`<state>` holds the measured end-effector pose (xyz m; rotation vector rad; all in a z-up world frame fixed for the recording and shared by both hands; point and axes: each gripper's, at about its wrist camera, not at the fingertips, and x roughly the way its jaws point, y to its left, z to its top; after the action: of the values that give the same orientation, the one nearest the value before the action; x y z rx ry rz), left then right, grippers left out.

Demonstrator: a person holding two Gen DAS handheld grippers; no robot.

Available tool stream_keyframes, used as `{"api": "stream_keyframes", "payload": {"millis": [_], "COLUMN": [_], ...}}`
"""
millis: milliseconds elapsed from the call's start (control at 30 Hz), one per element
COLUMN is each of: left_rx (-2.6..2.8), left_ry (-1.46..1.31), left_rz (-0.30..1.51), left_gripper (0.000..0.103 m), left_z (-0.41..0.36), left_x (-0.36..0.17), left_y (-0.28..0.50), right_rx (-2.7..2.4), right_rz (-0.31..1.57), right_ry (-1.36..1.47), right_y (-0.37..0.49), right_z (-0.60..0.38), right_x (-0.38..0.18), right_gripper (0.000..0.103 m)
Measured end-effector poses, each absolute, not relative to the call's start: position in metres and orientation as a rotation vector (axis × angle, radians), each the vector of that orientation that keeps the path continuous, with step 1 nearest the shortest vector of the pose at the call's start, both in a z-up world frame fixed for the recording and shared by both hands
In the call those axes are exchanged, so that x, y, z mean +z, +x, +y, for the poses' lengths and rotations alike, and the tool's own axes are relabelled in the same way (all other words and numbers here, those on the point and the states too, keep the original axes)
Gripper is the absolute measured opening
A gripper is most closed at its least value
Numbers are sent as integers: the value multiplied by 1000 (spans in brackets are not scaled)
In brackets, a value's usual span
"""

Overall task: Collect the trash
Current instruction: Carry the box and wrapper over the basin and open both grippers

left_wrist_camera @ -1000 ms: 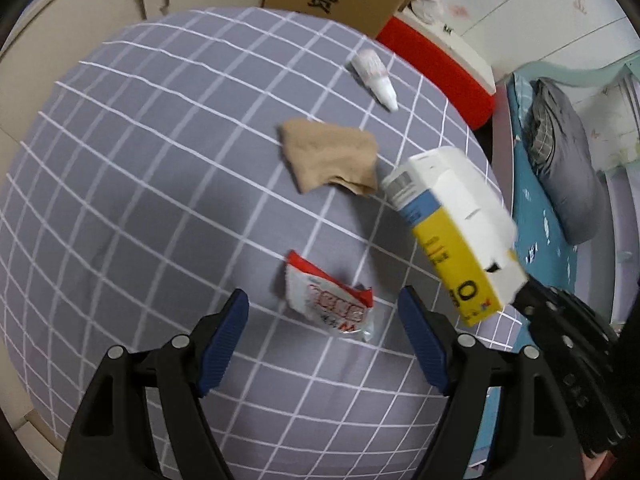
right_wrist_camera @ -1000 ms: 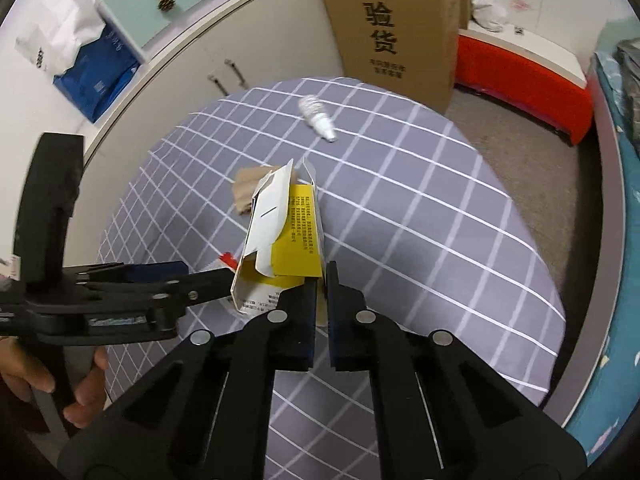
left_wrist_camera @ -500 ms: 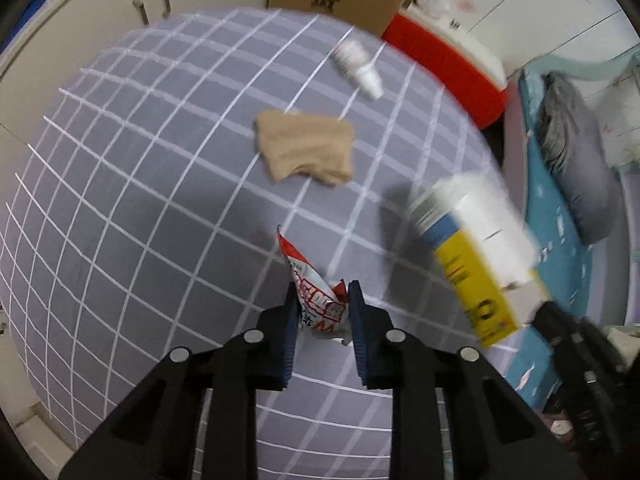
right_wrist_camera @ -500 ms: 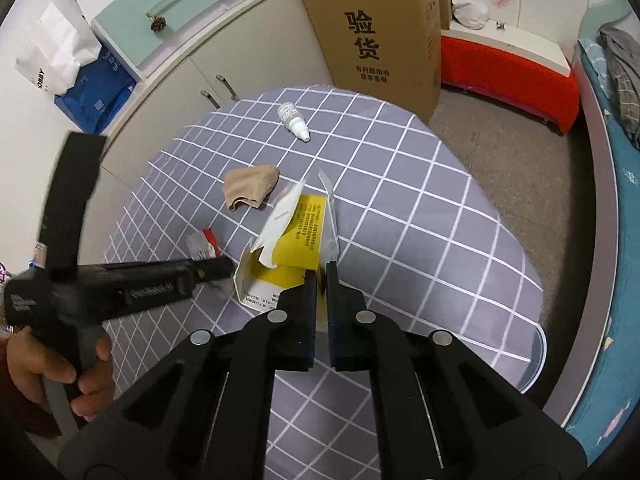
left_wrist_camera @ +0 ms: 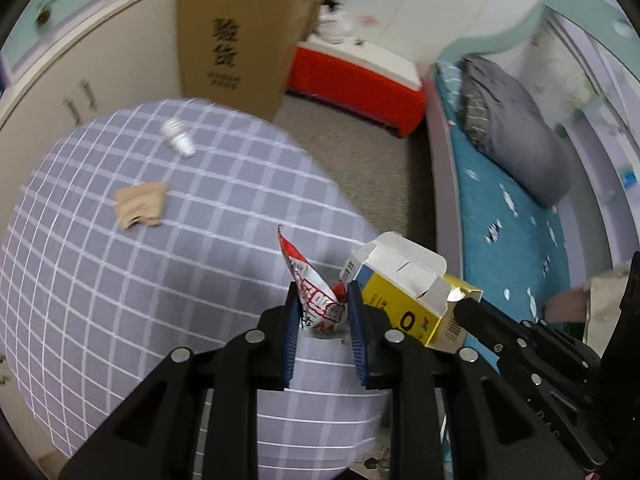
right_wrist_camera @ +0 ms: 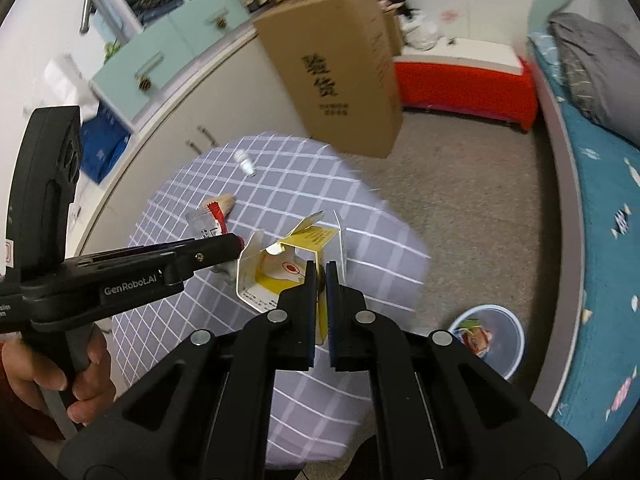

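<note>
My left gripper (left_wrist_camera: pixel 323 305) is shut on a red and white snack wrapper (left_wrist_camera: pixel 316 296) and holds it above the round table (left_wrist_camera: pixel 100 264). My right gripper (right_wrist_camera: pixel 321 276) is shut on an opened yellow and white carton (right_wrist_camera: pixel 280 268), also lifted off the table. The carton (left_wrist_camera: pixel 404 292) shows just right of the wrapper in the left wrist view. The wrapper (right_wrist_camera: pixel 210 222) and the left gripper (right_wrist_camera: pixel 236 245) show at left in the right wrist view. A tan crumpled paper (left_wrist_camera: pixel 140 204) and a small white bottle (left_wrist_camera: pixel 178 140) lie on the table.
A light blue bin (right_wrist_camera: pixel 490 338) with trash inside stands on the floor right of the table. A tall cardboard box (right_wrist_camera: pixel 340 68) stands behind the table. A red bench (right_wrist_camera: pixel 464 80) and a bed (right_wrist_camera: pixel 600 208) are at the right. Cabinets (right_wrist_camera: pixel 192 92) are at the left.
My left gripper closed on the wrapper and lifted it off the table. Both grippers have pulled back and swung right with their loads; the bin has come into view.
</note>
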<state>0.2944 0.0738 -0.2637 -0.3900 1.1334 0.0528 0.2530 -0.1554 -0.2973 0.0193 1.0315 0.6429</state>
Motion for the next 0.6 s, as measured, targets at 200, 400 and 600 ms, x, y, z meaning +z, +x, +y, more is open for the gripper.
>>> {"api": "stream_keyframes", "payload": {"millis": [200, 400, 600], "left_rx": [-72, -196, -290], "left_ry": [-315, -233, -154], "left_rz": [1089, 1043, 1014], "left_gripper": [22, 22, 22], "left_z": [-1, -78, -142], "left_x": [-238, -218, -207], "left_y": [298, 307, 313], "right_rx": [541, 431, 353], "right_rz": [976, 922, 886], "right_ry": [70, 112, 144], "right_y": [247, 238, 229], "right_z": [-231, -306, -356], "right_x": [-275, -253, -242], "right_gripper": [5, 5, 5]}}
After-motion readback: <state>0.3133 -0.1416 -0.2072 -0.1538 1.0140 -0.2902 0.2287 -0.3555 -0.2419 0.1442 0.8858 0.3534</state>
